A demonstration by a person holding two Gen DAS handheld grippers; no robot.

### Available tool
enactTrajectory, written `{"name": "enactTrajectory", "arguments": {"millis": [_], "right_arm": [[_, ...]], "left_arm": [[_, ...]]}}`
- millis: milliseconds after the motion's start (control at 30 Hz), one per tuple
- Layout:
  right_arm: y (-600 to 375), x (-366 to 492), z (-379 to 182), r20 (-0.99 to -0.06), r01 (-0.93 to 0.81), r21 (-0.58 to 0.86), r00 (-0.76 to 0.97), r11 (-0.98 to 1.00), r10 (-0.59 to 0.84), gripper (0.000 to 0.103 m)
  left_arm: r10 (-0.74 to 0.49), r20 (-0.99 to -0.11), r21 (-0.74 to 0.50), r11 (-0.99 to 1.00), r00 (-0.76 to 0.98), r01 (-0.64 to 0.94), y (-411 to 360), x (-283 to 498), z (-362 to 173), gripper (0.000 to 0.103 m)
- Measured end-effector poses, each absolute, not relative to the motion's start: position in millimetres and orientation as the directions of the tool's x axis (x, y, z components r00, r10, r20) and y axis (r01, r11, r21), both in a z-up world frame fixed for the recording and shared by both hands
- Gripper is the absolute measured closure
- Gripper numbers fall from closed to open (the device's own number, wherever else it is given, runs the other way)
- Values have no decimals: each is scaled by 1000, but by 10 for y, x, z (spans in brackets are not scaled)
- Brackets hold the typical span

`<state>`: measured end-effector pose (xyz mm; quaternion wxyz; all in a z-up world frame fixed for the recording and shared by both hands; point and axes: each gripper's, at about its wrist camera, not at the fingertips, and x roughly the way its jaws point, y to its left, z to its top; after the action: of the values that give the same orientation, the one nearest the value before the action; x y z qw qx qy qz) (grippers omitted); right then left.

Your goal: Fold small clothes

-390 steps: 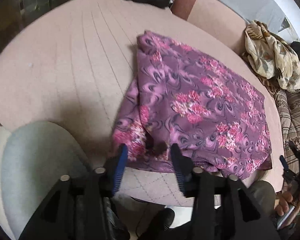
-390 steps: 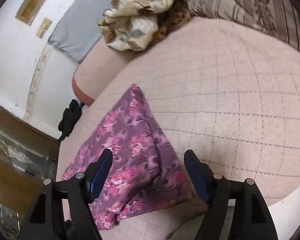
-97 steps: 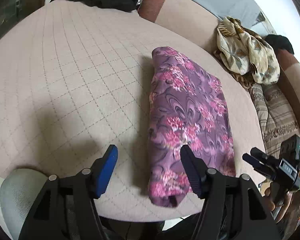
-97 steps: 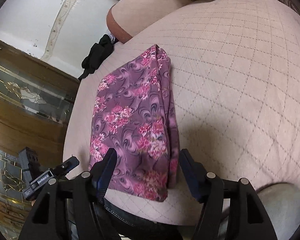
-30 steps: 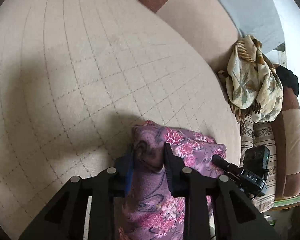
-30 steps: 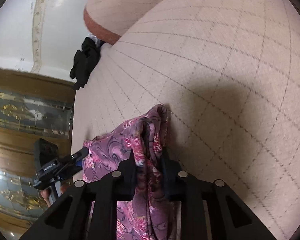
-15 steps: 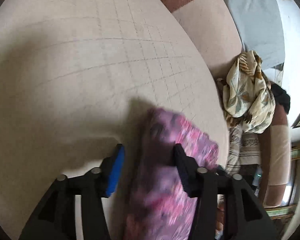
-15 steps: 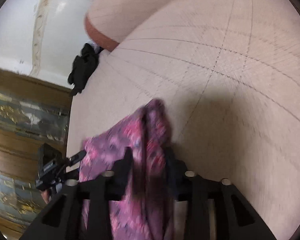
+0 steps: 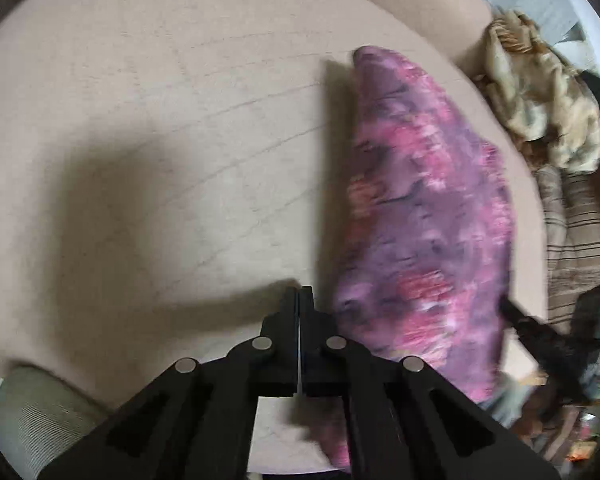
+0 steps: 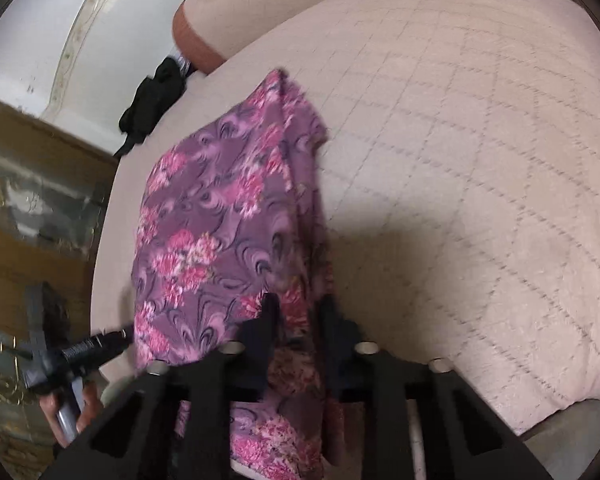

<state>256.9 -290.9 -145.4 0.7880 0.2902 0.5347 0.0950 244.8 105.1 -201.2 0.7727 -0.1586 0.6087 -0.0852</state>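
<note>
I'm mid-fold on the purple floral garment (image 10: 220,216), a long folded strip on the quilted pink cushion (image 10: 480,140), its near end hanging over the front edge. My right gripper (image 10: 296,316) is clamped on the cloth's right edge near that end. My left gripper (image 9: 300,300) is pressed closed with nothing in it, just beside the cloth's left edge; that view is blurred, so probably clear of the fabric. Next I'd open the left, pinch the near left corner, then carry both corners toward the far end.
</note>
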Motion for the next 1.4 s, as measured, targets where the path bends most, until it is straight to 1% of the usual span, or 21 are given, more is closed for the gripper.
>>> {"name": "enactTrajectory", "arguments": {"millis": [67,200,233,267,300,367,433,567,633,733,800,867,1100,1133,1167,1200,1233,1267,1300,1333,1400], "right_arm": [[-2936,2545,-1412,-783,182,569,418,802,461,94],[-2829,2543,-1459,-807,183,536,398,824,437,93],[-2848,2524,-1420,-799,198,551,406,811,444,92],[-2865,2483,-1363,-783,200,573,420,795,459,87],[-2872,2425,-1305,-764,182,593,437,784,476,79],[-2905,2271,-1200,-750,143,586,468,798,467,20],[-2943,2126,-1177,-753,138,564,491,814,438,12],[-3040,1781,-1367,-743,127,569,503,812,442,13],[-3142,1681,-1401,-698,142,636,525,759,487,16],[-3129,1651,-1252,-667,93,627,577,774,471,16],[-3044,1639,-1246,-668,58,618,565,784,485,20],[-2923,1666,-1252,-706,46,572,536,819,463,31],[-2711,1753,-1347,-757,4,509,477,861,446,53],[-2705,1760,-1383,-772,13,496,464,868,435,66],[-2697,1770,-1392,-778,14,491,459,871,430,77],[-2689,1771,-1380,-780,12,483,461,876,423,80],[-2688,1760,-1361,-780,8,473,469,881,414,84],[-2677,1746,-1343,-789,7,446,475,895,389,86],[-2665,1747,-1360,-803,13,420,470,907,365,86],[-2653,1759,-1396,-818,21,403,456,915,350,88],[-2645,1789,-1411,-828,28,387,450,921,334,90]], "left_arm": [[-311,-910,-339,939,273,-61,1036,2397,-2004,103],[-263,-914,-298,952,310,-70,935,2232,-1925,102],[-272,-911,-307,949,309,-69,913,2170,-1891,98],[-291,-904,-322,945,312,-52,889,2106,-1853,84],[-288,-901,-318,947,323,-43,890,2055,-1821,68],[-239,-896,-278,959,375,-50,906,1909,-1776,45],[-248,-886,-294,954,392,-59,954,1797,-1783,38],[-322,-853,-390,917,411,-91,1123,1607,-1914,37],[-313,-849,-387,917,425,-98,1147,1576,-1895,37],[-328,-811,-397,917,484,-45,1086,1494,-1720,37],[-361,-775,-420,907,519,3,1052,1382,-1615,27],[-372,-762,-433,901,530,10,1023,1335,-1590,23],[-384,-807,-430,903,449,1,934,1449,-1812,23],[-383,-814,-423,906,436,6,896,1466,-1846,25],[-382,-822,-417,909,423,13,849,1484,-1886,33],[-388,-825,-418,908,410,17,806,1495,-1917,44],[-385,-830,-411,911,403,24,765,1500,-1938,46],[-368,-833,-389,921,413,35,726,1487,-1929,50],[-365,-834,-377,924,415,54,690,1481,-1923,71],[-386,-831,-384,919,400,91,636,1472,-1927,84],[-367,-832,-362,927,416,94,614,1413,-1856,92]]}}
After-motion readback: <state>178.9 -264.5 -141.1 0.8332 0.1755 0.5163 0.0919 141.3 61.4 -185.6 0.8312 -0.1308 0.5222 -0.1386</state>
